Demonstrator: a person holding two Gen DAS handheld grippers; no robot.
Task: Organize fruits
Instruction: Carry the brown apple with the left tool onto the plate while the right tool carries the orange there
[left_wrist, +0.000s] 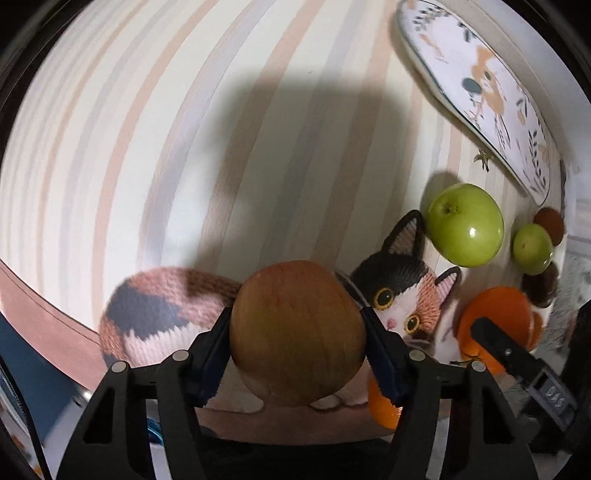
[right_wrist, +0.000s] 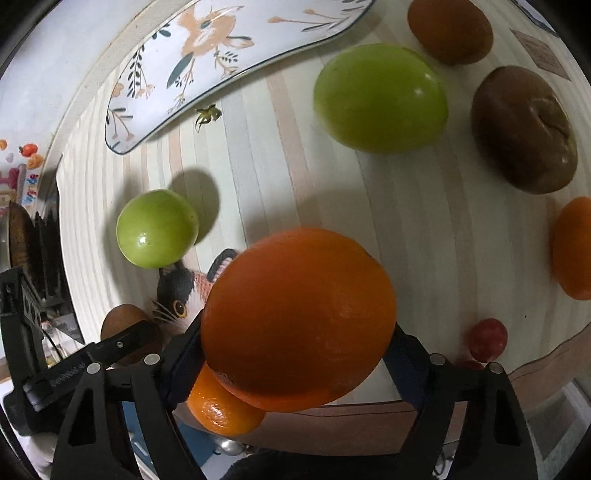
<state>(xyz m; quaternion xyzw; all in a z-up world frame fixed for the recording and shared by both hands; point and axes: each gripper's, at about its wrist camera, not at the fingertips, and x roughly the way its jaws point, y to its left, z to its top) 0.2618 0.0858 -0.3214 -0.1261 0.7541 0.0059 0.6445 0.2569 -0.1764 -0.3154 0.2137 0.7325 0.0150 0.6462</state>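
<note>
Striped mat w/ knitted cat pic, floral plate at far edge.

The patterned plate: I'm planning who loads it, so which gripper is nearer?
Right, but narrowly. The right gripper, around the orange, faces the patterned plate across bare mat. The left gripper, around a brownish fruit, sits farther.

text: none legible | embossed marks on other gripper's body – blurred, unreadable
</note>
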